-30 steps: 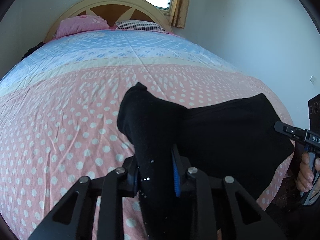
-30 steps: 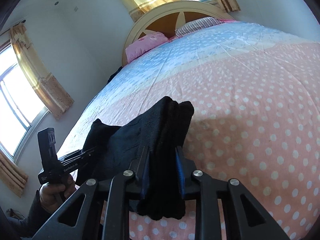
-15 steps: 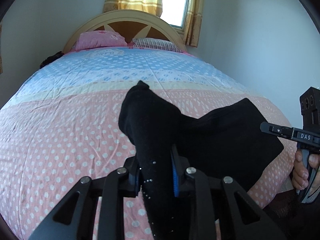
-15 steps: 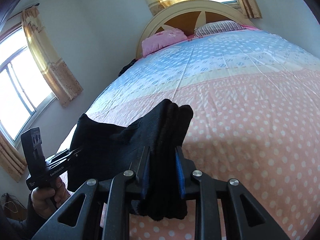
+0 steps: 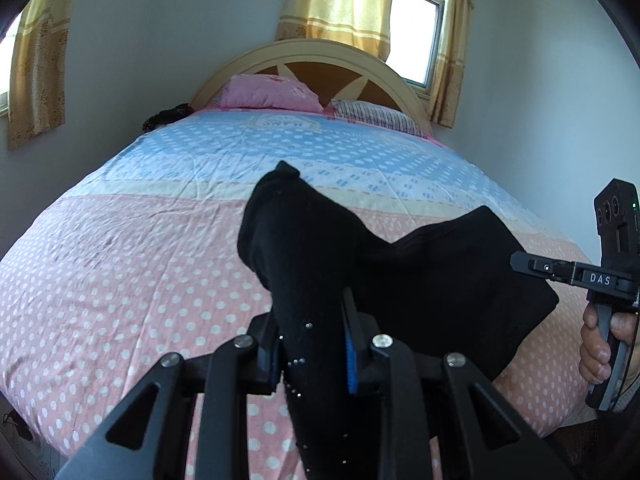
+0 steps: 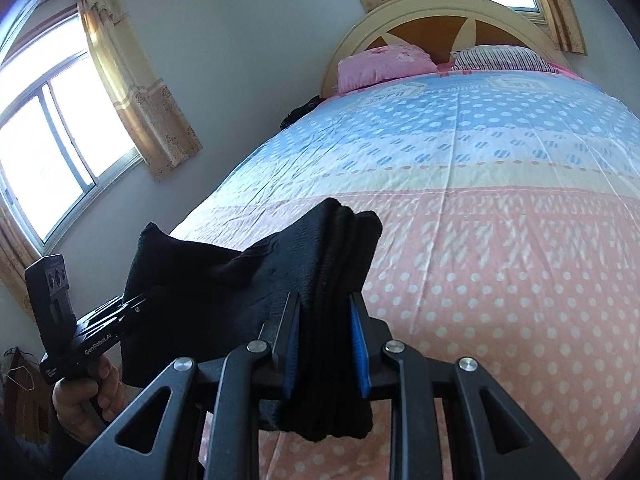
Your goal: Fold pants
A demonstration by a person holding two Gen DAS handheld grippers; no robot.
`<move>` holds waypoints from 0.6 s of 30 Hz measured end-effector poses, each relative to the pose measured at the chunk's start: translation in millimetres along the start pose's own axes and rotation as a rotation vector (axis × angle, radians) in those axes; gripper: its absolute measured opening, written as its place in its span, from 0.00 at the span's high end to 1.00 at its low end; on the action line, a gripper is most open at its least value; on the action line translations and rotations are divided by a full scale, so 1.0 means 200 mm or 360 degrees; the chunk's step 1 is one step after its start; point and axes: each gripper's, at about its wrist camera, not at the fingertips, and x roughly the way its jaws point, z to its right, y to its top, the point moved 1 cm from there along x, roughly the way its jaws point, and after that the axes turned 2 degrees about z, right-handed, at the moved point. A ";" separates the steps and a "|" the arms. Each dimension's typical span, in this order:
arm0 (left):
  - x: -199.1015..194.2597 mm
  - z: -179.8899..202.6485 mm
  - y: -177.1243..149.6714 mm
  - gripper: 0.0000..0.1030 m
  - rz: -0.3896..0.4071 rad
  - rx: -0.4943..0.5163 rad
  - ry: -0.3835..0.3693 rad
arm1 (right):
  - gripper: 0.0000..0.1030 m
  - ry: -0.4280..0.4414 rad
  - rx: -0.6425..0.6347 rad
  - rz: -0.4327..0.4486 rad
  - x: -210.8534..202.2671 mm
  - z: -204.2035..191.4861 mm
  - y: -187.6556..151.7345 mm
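Left gripper [image 5: 310, 344] and right gripper [image 6: 326, 346] each clamp the pants [image 5: 432, 280] — held above the bed [image 5: 120, 272]. The cloth's long axis stretches sideways between them.

**Matte black linkages, blue pads, bare hands**

The left gripper [image 5: 310, 344] is a matte black frame of angled struts with triangular cut-outs, pinned by round silver screws; a blue ribbed pad lines one finger. The right gripper [image 6: 326, 346] matches it, blue on both fingers. White lettering reads "DAS" on one body, "GenRobot.AI" on the other. The right hand [image 5: 602, 346] and left hand [image 6: 82, 394] show bare skin.
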 end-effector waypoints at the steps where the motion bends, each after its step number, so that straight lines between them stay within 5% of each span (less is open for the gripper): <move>1: -0.01 -0.02 0.00 0.76 0.0005 -0.0011 0.0011 | 0.77 0.0011 -0.0006 -0.0003 0.02 -0.02 0.01; 18: -0.05 -0.32 -0.04 0.76 0.0008 -0.0169 0.0206 | 0.77 0.0118 -0.0105 -0.0147 0.46 -0.21 0.14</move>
